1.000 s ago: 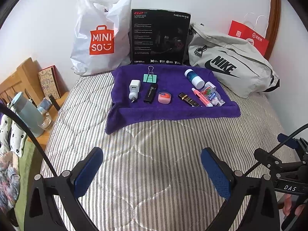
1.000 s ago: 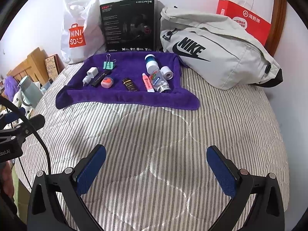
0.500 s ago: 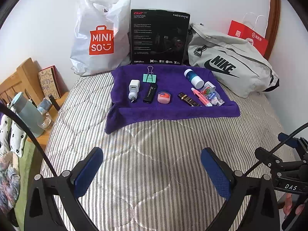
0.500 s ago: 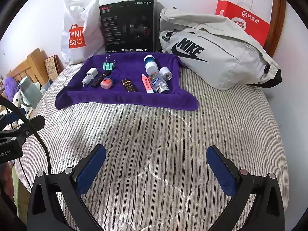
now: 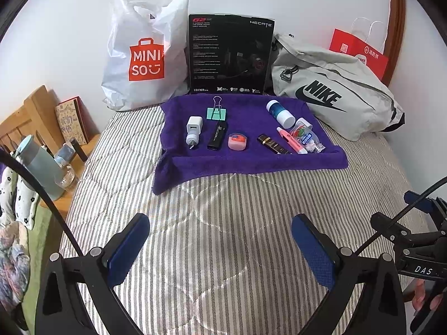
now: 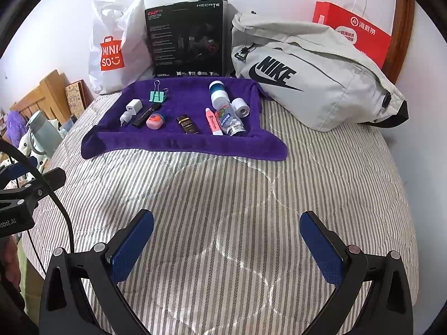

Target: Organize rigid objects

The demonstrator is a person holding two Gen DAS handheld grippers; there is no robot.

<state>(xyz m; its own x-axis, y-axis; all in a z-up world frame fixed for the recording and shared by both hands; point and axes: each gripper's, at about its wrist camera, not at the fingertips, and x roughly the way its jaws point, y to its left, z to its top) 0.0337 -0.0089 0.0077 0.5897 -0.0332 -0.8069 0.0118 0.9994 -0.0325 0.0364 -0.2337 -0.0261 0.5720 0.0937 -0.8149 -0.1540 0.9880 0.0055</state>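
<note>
both the left gripper (image 5: 220, 240) and right gripper (image 6: 226, 237) gape wide, empty, over the striped quilted bed (image 6: 223, 195); the purple towel (image 6: 178, 139) lies at 12 o'clock.

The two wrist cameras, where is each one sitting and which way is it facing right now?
Left wrist view: rides the left hand-held gripper, open above the striped bed, facing the purple towel head-on; the right hand-held gripper's frame and some fingers show at lower right.
Right wrist view: rides the right hand-held gripper, open, facing the towel from further right; the left unit's frame shows at the left edge.
Shared: towel, mint binder clip, Nike bag, Miniso bag.
</note>
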